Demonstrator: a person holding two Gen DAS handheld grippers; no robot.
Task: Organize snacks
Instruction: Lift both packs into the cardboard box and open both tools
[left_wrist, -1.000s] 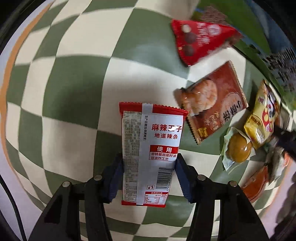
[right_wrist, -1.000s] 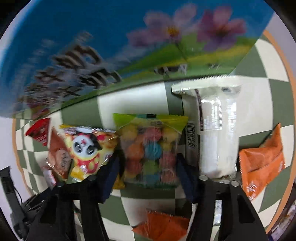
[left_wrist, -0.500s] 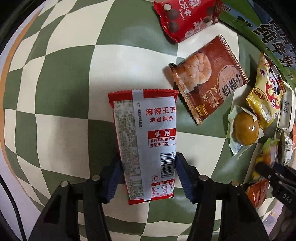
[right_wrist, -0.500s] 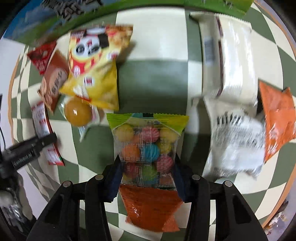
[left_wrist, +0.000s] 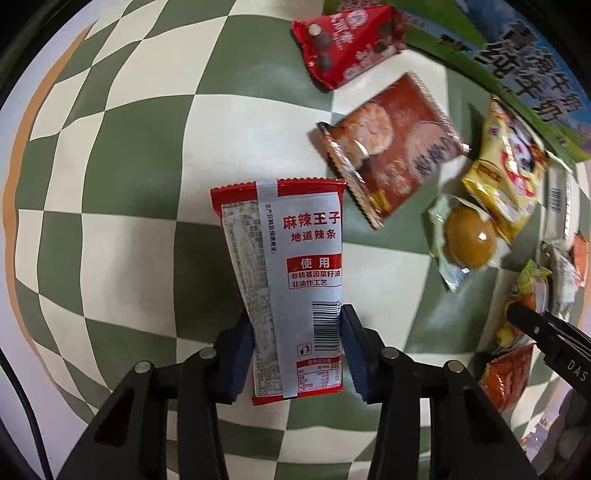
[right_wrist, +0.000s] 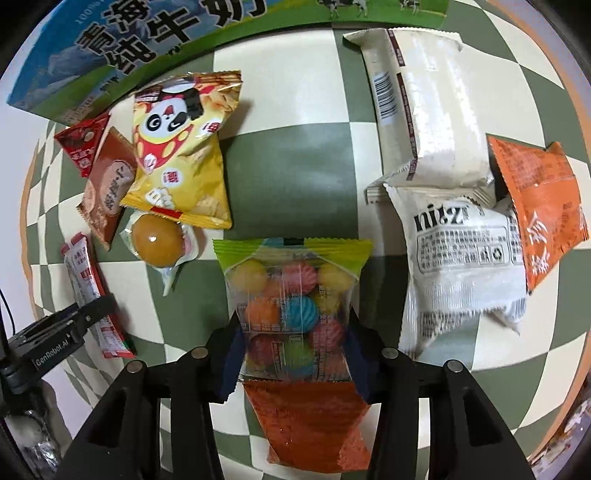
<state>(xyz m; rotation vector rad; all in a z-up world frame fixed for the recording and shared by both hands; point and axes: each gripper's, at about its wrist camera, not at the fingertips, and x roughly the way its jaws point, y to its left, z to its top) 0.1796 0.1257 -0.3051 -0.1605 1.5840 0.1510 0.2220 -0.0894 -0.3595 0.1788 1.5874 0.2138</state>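
On the green-and-cream checkered cloth (left_wrist: 129, 147), a red-and-white spicy-strip packet (left_wrist: 295, 240) stands between the pads of my left gripper (left_wrist: 297, 332). The jaws are closing, and the pads press its lower sides and pinch it narrower. In the right wrist view, a clear candy bag with a green top and coloured balls (right_wrist: 291, 284) sits in my right gripper (right_wrist: 295, 325). Those jaws are closing too, with the pads against the bag's sides. The bag's lower end overlaps an orange-red packet (right_wrist: 310, 417).
A blue-and-green milk carton (right_wrist: 129, 48) lies along the far edge. Near it are a yellow panda chip bag (right_wrist: 181, 147), a wrapped egg (right_wrist: 159, 240), a brown shrimp packet (left_wrist: 391, 147) and a red chocolate packet (left_wrist: 347, 44). To the right are two white packets (right_wrist: 424, 110) and an orange one (right_wrist: 539, 206).
The left pads have closed in on the spicy-strip packet. The right gripper has drawn the candy bag back from the milk carton to above the orange-red packet.
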